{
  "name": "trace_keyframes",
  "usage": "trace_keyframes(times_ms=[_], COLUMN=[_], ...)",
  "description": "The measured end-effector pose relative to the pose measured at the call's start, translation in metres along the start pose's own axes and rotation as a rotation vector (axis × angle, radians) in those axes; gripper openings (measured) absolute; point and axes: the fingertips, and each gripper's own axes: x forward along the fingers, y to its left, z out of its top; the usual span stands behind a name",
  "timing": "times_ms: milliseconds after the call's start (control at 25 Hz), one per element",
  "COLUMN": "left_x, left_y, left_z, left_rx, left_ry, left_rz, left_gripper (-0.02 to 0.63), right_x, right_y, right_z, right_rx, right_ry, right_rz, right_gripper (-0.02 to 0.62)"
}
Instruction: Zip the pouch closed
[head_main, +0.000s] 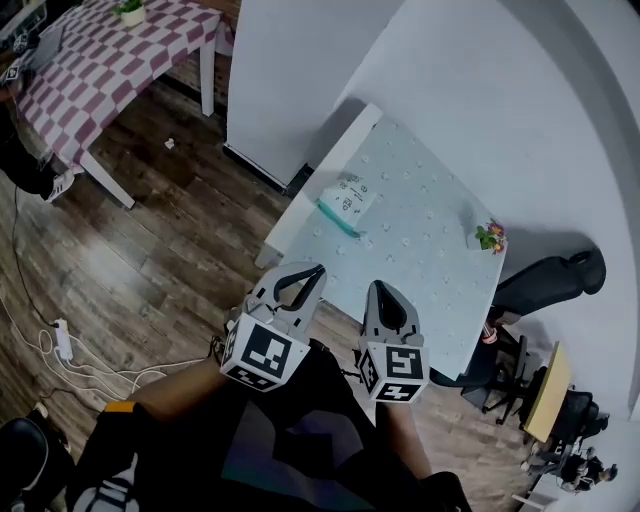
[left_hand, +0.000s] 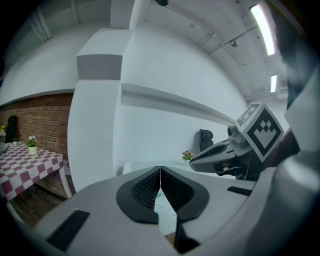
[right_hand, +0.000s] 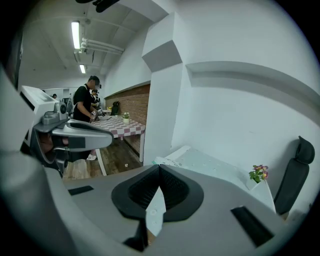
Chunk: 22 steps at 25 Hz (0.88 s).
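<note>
Head view: pouch (head_main: 348, 203) lies on pale table (head_main: 440, 285), at 12 o'clock from left gripper (head_main: 308, 275) and right gripper (head_main: 380, 290), apart from both | Left gripper view: jaws pressed together, nothing between | Right gripper view: jaws closed tight, empty

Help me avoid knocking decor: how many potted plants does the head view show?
2: a green plant on the checkered table; a flowering plant on the blue table, right edge. Others may be hidden.
</note>
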Motion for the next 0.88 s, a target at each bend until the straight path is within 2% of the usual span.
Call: trace_keyframes(times_ms=[200, 520, 680, 880], left_x=[0.008, 0.041, 0.071, 0.110], left_y=[0.024, 0.045, 0.040, 0.029], left_z=[-0.012, -0.014, -0.017, -0.033], left_rx=[-0.026, -0.032, -0.037, -0.031], left_ry=[0.033, 0.082, 0.113, 0.178], left_rz=[0.045, 0.122, 0.108, 0.107], left_gripper=[0.012, 0.012, 0.012, 0.014], right_x=[0.034, 0.085, 0.106, 0.129], right_y=[-0.001, -0.034, -0.048, -0.062], right_z=[0.003, -0.006, -0.015, -0.045], right_rx=[-0.113, -0.251, -0.402, -0.572], right_ry=[0.038, 0.118, 0.155, 0.208], right_rz=[0.034, 0.108, 0.152, 0.264], right_gripper=[0.017, 0.018, 0.031, 0.084])
